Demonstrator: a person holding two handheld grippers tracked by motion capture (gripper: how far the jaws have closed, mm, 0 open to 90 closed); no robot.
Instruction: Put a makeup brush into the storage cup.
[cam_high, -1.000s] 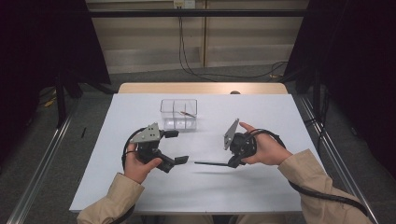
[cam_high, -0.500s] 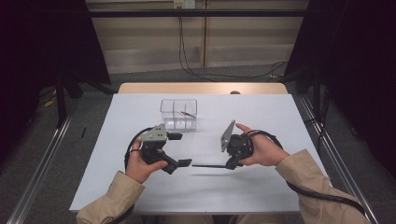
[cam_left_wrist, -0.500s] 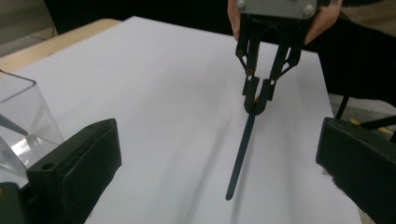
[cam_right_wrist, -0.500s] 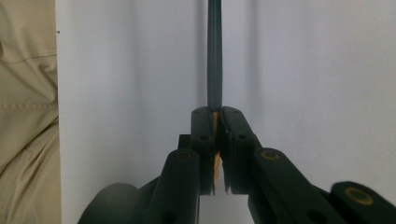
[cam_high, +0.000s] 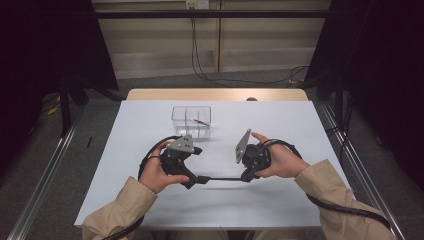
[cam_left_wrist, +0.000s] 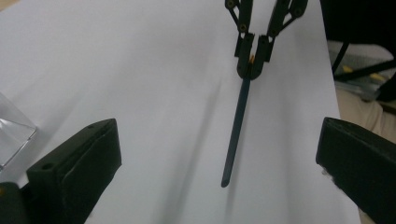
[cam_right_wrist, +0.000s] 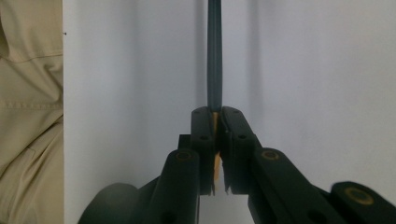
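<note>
- My right gripper (cam_high: 243, 178) was pinching one end of the dark pencil (cam_left_wrist: 237, 128), held out level above the table (cam_high: 310, 125).
- My left gripper (cam_high: 196, 180) gaped wide around its free tip.
- Closing off-centre could've knocked it loose.

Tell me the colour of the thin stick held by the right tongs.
Dark teal stick; clearest in the left gripper view.

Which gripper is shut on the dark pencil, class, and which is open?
The right gripper is shut on the pencil; the left gripper is open, jaws wide apart.
</note>
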